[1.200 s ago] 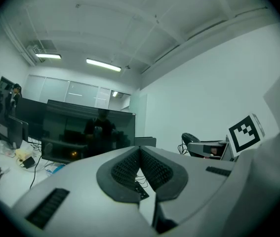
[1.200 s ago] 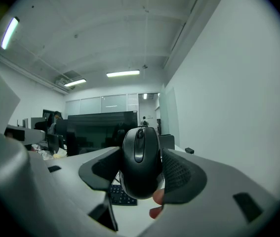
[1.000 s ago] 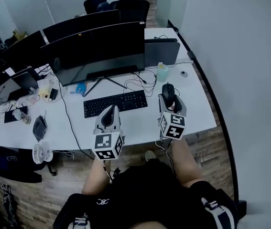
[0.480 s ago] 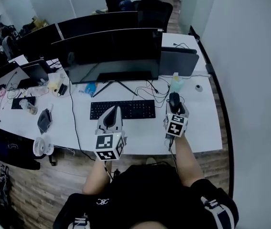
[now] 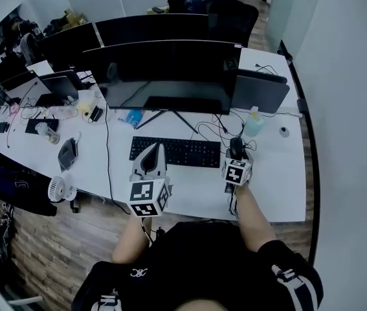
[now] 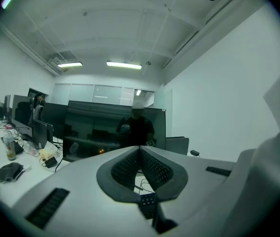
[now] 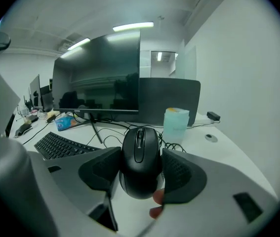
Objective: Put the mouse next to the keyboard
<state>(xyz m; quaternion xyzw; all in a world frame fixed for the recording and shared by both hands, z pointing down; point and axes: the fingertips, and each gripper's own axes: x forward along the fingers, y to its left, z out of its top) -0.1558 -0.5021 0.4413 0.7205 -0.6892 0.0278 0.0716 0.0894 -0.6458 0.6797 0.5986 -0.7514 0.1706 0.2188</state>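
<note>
Leave the left gripper (image 5: 153, 150) idle just in front of the keyboard (image 5: 175, 152), over its left half, tongs pressed together on nothing; no part for it in this step beyond staying off the keys.

Take the keyboard's right end as the mark; find the mouse (image 5: 236, 147) already just beside that end, pinched across its flanks by the right gripper (image 5: 236, 153), pads snug on both sides, wheel pointing away toward the monitor (image 5: 170, 76) behind the keyboard. No telling from either view whether the base touches the desk (image 5: 270, 190); so judge the job as nearly done and settle the height first.

Lower straight down, base flat, long axis square to the keyboard's front edge; avoid any twist, since a curved shell probably slips in a two-sided pinch. Spread the tongs only once the base rests; then draw back toward the front of the desk without nudging the shell sideways into the keys.

Mind the loose cables (image 5: 210, 129) behind the keyboard's right end, and the pale bottle (image 5: 254, 123) further right of it; stay short of both.
</note>
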